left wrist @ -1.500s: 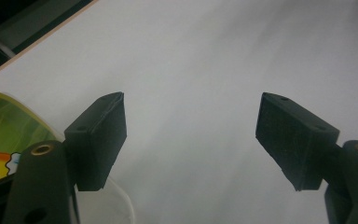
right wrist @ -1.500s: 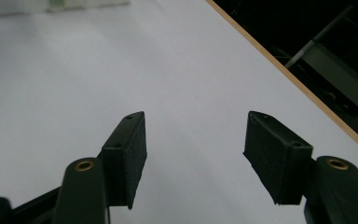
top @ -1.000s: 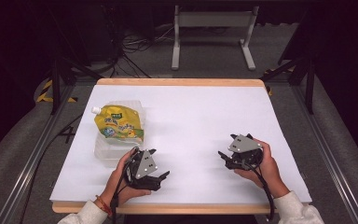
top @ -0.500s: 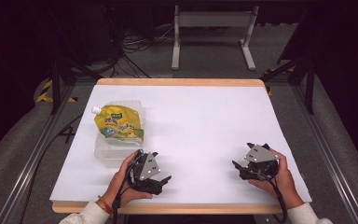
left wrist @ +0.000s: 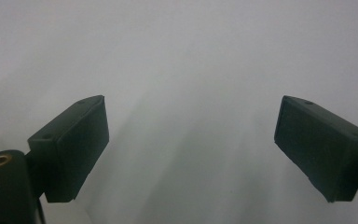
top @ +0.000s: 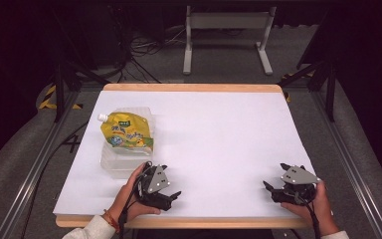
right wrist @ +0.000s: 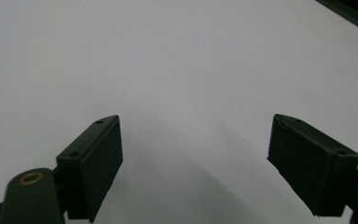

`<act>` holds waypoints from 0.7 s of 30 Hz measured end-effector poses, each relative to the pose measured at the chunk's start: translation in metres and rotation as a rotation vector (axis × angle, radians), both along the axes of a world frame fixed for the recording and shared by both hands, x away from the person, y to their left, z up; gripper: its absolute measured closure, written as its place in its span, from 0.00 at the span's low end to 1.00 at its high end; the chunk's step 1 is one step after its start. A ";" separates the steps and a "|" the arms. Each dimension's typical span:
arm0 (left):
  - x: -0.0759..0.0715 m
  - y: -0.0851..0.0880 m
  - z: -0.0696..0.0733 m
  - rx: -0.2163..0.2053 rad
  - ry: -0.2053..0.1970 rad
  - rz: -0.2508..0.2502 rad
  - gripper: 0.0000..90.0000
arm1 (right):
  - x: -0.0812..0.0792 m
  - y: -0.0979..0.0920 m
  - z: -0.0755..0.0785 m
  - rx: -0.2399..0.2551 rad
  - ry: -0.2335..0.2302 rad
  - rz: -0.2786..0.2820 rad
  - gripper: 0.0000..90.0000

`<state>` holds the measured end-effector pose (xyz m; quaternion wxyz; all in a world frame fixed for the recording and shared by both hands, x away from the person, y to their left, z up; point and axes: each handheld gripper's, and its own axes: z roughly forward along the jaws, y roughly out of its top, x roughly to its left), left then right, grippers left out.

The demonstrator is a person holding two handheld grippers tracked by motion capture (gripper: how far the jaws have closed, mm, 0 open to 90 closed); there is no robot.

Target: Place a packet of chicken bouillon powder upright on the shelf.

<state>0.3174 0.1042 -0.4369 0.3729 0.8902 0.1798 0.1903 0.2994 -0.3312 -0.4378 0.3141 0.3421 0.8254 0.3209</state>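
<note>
A yellow spouted pouch [top: 127, 131] lies on top of a clear plastic container [top: 122, 164] at the left of the white table [top: 219, 134]. My left gripper [top: 171, 195] rests near the front edge, just right of the container, open with nothing between its jaws. In the left gripper view the gripper [left wrist: 191, 149] faces bare white surface. My right gripper [top: 271, 190] sits at the front right corner, held by a hand, open and empty. The right gripper view has that gripper [right wrist: 196, 163] spread wide over the white tabletop.
The table's wooden front edge [top: 189, 222] runs just under both hands. Metal rails [top: 35, 164] flank the table on both sides. A white frame stand [top: 226, 35] and cables lie on the floor beyond the far edge.
My right gripper has moved right and toward the front edge. The left gripper has slid slightly nearer the front edge. The pouch and container have not moved.
</note>
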 end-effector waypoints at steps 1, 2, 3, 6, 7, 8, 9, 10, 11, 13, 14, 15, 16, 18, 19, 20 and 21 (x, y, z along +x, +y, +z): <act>-0.001 0.000 0.000 0.004 -0.003 -0.006 0.11 | -0.002 -0.003 -0.001 0.012 0.009 -0.005 0.20; -0.001 0.000 0.000 0.005 -0.002 -0.008 0.11 | -0.005 -0.007 -0.003 0.020 0.015 -0.018 0.20; -0.002 -0.001 -0.001 0.005 0.004 -0.010 0.11 | -0.007 -0.009 -0.003 0.025 0.017 -0.025 0.20; -0.004 -0.003 -0.001 -0.006 0.000 -0.039 0.11 | -0.014 -0.017 -0.004 0.059 0.022 -0.052 0.19; -0.004 -0.004 -0.001 -0.001 0.001 -0.041 0.11 | -0.017 -0.019 -0.004 0.062 0.020 -0.058 0.19; -0.004 -0.004 -0.001 -0.001 0.001 -0.041 0.11 | -0.017 -0.019 -0.004 0.062 0.020 -0.058 0.19; -0.004 -0.006 -0.002 0.002 0.004 -0.048 0.11 | -0.018 -0.020 -0.004 0.066 0.022 -0.060 0.19; -0.003 -0.006 -0.003 0.000 0.011 -0.052 0.11 | -0.020 -0.022 -0.004 0.075 0.021 -0.065 0.18; -0.003 -0.007 -0.004 0.000 0.024 -0.050 0.11 | -0.021 -0.024 -0.003 0.082 0.019 -0.066 0.18; -0.002 -0.009 -0.006 0.012 0.027 -0.061 0.11 | -0.021 -0.025 -0.002 0.091 0.014 -0.074 0.18; -0.002 -0.010 -0.007 0.010 0.031 -0.062 0.11 | -0.022 -0.026 -0.003 0.099 0.015 -0.077 0.18; -0.002 -0.010 -0.008 0.012 0.032 -0.065 0.11 | -0.022 -0.025 -0.003 0.100 0.016 -0.075 0.18; -0.002 -0.011 -0.008 0.016 0.032 -0.066 0.11 | -0.021 -0.024 -0.004 0.091 0.020 -0.071 0.18; -0.002 -0.012 -0.010 0.020 0.036 -0.069 0.11 | -0.021 -0.023 -0.005 0.089 0.020 -0.067 0.18; -0.002 -0.012 -0.010 0.021 0.037 -0.069 0.10 | -0.022 -0.022 -0.005 0.081 0.021 -0.057 0.18; -0.003 -0.013 -0.012 0.026 0.043 -0.069 0.10 | -0.022 -0.021 -0.005 0.079 0.018 -0.057 0.18; -0.003 -0.013 -0.013 0.028 0.047 -0.074 0.10 | -0.021 -0.020 -0.004 0.079 0.017 -0.057 0.18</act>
